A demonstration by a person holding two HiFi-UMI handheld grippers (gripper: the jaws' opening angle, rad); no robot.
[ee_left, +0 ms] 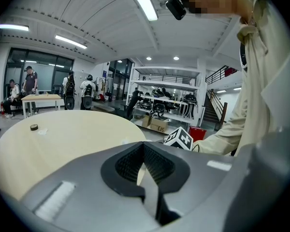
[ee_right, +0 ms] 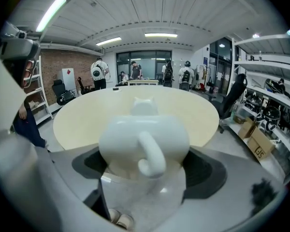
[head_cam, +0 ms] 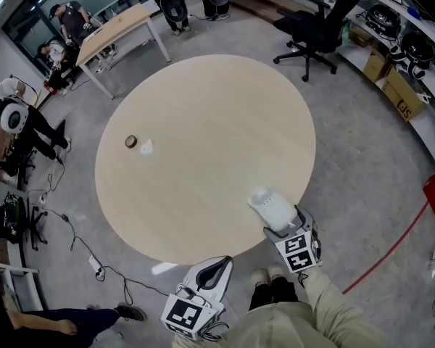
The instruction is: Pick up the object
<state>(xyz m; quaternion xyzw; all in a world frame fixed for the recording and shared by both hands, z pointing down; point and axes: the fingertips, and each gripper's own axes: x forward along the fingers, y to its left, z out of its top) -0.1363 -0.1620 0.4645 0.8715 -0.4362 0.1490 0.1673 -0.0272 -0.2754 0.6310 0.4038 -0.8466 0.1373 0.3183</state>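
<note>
The left gripper (ee_left: 144, 166) is hanging nearest to the person, off the table's edge. Its jaws are standing almost together, with nothing between them. The right gripper (head_cam: 281, 230) is the one at work. It is reaching over the near rim of the round pale wooden table (head_cam: 203, 107), and the white glossy figure with small ears and a curled tail (ee_right: 144, 134) is sitting straight ahead between its wide-spread jaws. The tail is pointing back at the gripper and the long axis is running away from it. Both flanks seem to be pressing on the dark pads, a grip, as I judge it. Far across the table, a small dark ring (head_cam: 131, 141) is lying well apart.
</note>
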